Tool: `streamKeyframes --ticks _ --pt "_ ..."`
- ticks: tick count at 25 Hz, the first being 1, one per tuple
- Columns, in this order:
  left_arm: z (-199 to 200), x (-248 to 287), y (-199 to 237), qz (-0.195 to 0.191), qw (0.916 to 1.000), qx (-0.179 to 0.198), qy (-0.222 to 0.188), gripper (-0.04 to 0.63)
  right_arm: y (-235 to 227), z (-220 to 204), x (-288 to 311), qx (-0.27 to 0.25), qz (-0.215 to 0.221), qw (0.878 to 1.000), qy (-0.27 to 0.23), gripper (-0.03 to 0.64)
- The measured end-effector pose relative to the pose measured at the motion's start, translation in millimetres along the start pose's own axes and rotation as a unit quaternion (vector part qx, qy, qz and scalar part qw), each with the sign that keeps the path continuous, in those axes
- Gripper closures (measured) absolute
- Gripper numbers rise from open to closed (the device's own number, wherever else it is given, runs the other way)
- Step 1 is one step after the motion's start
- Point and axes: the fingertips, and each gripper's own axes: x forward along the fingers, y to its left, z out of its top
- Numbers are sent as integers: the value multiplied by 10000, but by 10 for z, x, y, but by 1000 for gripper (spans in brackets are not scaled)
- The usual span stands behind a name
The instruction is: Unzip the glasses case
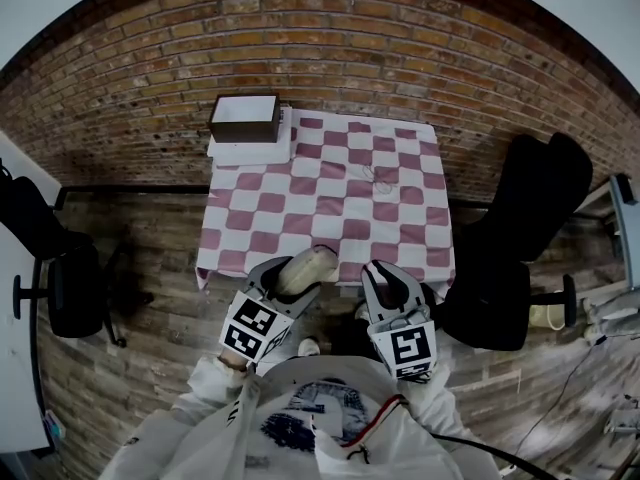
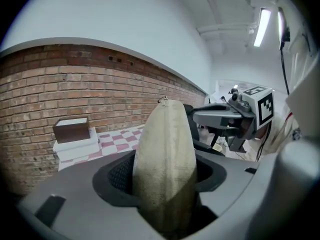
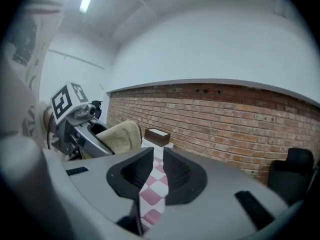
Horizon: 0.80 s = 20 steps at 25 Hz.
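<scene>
A beige fabric glasses case (image 1: 315, 261) stands up between the jaws of my left gripper (image 1: 295, 278), just off the near edge of the checked table (image 1: 330, 208). In the left gripper view the case (image 2: 165, 149) fills the gap of the left gripper (image 2: 165, 171), pads pressing its sides, with its small metal zip pull (image 2: 162, 100) at the top end. My right gripper (image 1: 388, 276) hangs beside it to the right, apart from the case. Its jaws (image 3: 158, 156) stand a narrow gap apart with only the cloth showing through. The case (image 3: 120, 134) shows at the left there.
A brown box (image 1: 245, 118) on white boxes sits at the table's far left corner. A small wire item (image 1: 378, 176) lies on the pink-and-white cloth. A black chair (image 1: 520, 238) stands right of the table, another (image 1: 70, 283) at the left. A brick wall (image 1: 330, 38) runs behind.
</scene>
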Motion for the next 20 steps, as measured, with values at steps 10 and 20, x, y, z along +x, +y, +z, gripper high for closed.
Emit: streamKeyframes --ticks 10,20 --pt "185 -91 63 189 9962 -450 -724 302 -119 -42 -32 849 -155 9962 -70 569" --pt "245 -167 115 412 9909 -615 -1125 302 -161 -74 -60 1278 -302 9912 -194 600"
